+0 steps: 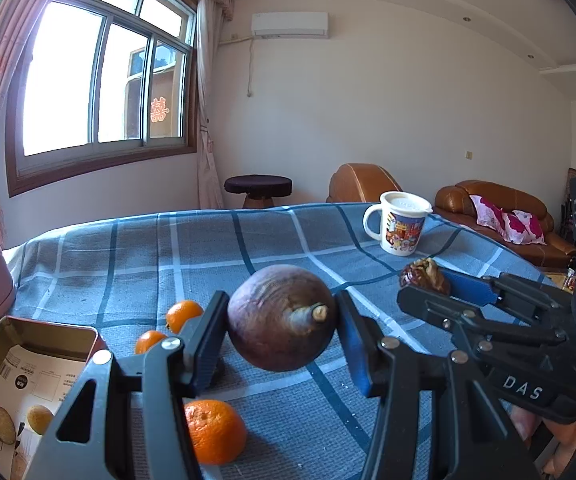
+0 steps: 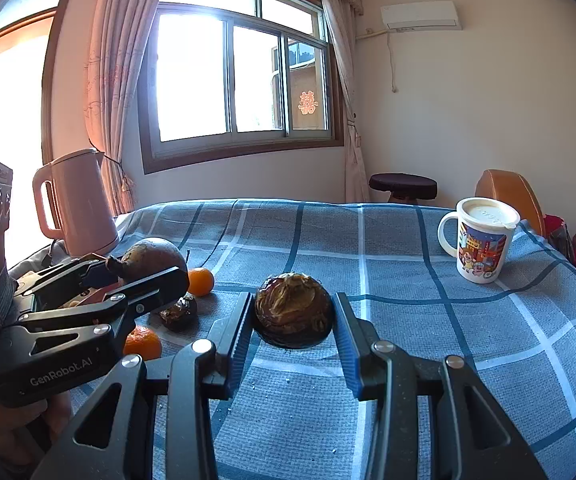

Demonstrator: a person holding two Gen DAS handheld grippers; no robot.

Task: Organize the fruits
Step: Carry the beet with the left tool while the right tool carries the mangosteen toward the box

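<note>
My left gripper [image 1: 282, 322] is pinching a purple round fruit [image 1: 282, 318] above the checked tablecloth [image 1: 168, 256], over the oranges [image 1: 214, 430], just right of the open tin box [image 1: 28, 344]. My right gripper [image 2: 292, 312] is clamping a wrinkled brown fruit [image 2: 292, 310], lifted near the mug [image 2: 481, 240].

Your left gripper's arm [image 1: 136, 420] hides part of the nearest orange [image 1: 216, 430]; the tin box [image 1: 28, 364] is cut off by the left wrist picture's lower left edge, and its printed label is too small to read; in the right wrist view, your left gripper [image 2: 144, 280] covers part of the purple fruit [image 2: 154, 256].
</note>
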